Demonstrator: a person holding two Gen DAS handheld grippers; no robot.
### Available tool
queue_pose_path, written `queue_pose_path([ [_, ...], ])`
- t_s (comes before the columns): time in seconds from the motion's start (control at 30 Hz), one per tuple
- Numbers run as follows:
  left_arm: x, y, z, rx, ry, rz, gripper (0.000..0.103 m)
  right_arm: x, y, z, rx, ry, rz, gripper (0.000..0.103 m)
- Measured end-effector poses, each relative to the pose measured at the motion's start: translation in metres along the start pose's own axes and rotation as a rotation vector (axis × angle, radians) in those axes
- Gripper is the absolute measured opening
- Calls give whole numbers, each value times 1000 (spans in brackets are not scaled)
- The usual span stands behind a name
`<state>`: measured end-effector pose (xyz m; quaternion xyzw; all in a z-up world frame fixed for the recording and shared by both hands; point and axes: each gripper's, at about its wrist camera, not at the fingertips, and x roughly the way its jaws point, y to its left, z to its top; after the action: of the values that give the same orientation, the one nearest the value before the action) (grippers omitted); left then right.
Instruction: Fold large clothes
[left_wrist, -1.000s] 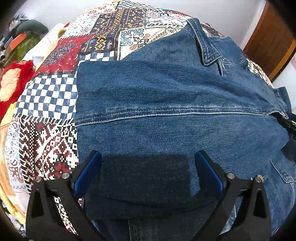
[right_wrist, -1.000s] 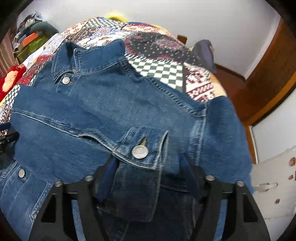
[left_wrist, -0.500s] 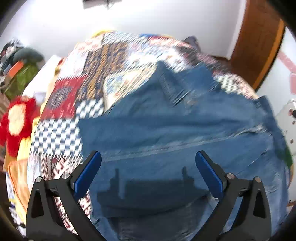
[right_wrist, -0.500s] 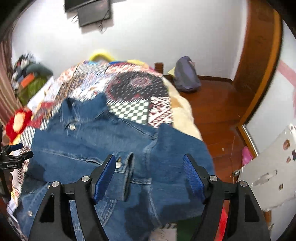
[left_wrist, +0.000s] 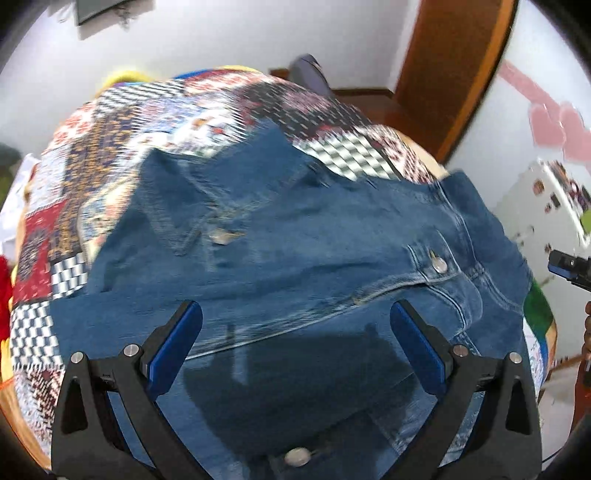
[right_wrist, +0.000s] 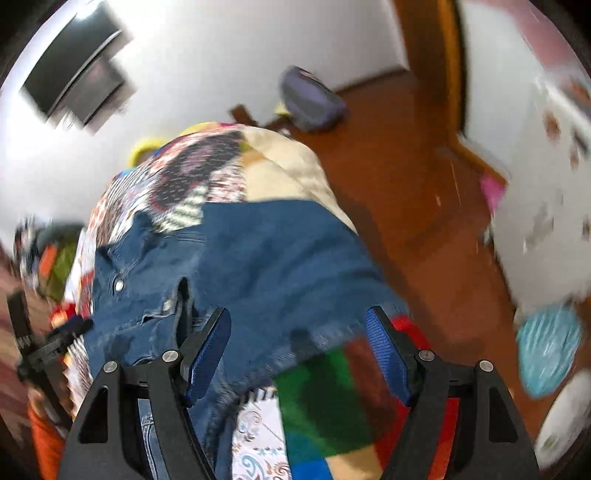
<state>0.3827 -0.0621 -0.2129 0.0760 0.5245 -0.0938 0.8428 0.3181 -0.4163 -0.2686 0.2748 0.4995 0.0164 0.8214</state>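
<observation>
Denim jacket lies spread on patchwork quilt, filling centre of left wrist frame, collar toward upper left, snap buttons showing. Left gripper at lower centre, jaws spread wide, nothing between the pads, jacket beneath. Right gripper at lower centre of its frame, jaws spread, empty, over jacket edge and coloured quilt patches. Wooden floor on the right, purple bag at top centre by the wall; contents not visible. Both views blurred.
</observation>
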Motion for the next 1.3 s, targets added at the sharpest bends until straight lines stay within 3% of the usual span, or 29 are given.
queue_pose_path([
  [0.13,29,-15,-2,35,57,-12,103,20,-35,-9,180,75,99,73],
  [0.23,45,-19,-4,24,100,-26,103,36,-45,-11,239,116,146,73],
  [0.33,60,-17,-15,-23,136,-59,102,50,-48,-8,258,130,154,73],
  [0.47,58,-19,-24,-20,102,-37,102,72,-48,-1,276,115,135,73],
  [0.57,56,-16,-26,-35,104,-41,102,81,-48,6,301,76,118,65],
  [0.63,55,-16,-26,-37,102,-37,102,83,-46,9,311,36,109,52],
  [0.8,48,-11,-27,-56,92,-34,102,66,-27,16,220,-72,66,26],
  [1.07,3,5,-31,-57,-3,15,102,11,32,34,55,-224,138,18],
  [1.3,-47,21,-27,-40,-102,29,102,-23,109,42,-67,-252,287,14],
])
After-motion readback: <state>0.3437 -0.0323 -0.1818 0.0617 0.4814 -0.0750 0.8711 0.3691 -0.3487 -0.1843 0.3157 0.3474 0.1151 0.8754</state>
